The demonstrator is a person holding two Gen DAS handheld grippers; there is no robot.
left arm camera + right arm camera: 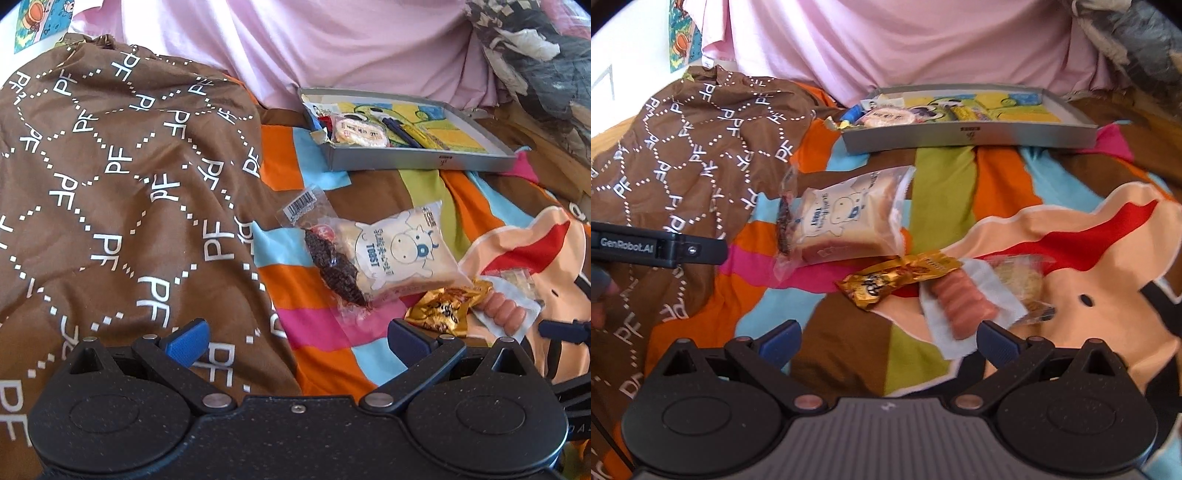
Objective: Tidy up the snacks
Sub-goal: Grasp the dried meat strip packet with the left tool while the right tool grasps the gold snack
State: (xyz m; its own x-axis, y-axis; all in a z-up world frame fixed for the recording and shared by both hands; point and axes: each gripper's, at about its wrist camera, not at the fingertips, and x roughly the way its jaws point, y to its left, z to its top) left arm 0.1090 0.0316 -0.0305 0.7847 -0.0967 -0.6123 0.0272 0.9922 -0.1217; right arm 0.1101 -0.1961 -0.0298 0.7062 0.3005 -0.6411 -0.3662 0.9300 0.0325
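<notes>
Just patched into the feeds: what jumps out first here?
A loose heap of snacks on the bright patchwork bedspread: the cow-print toast pack, a gold wrapper and pink sausages nearest the right gripper. Behind them sits a shallow grey box, partly filled. Both jaws stand open and empty.

Place: a home bedroom is showing.
Evidence: a cartoon bedsheet (pixel 1052 221) is covering a bed; a brown quilt (pixel 110 184) is lying bunched.

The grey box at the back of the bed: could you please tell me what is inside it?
The grey box holds a round white snack packet at its left end, small wrappers beside it, and a cartoon-printed lining. Its near wall hides the rest of the bottom.
</notes>
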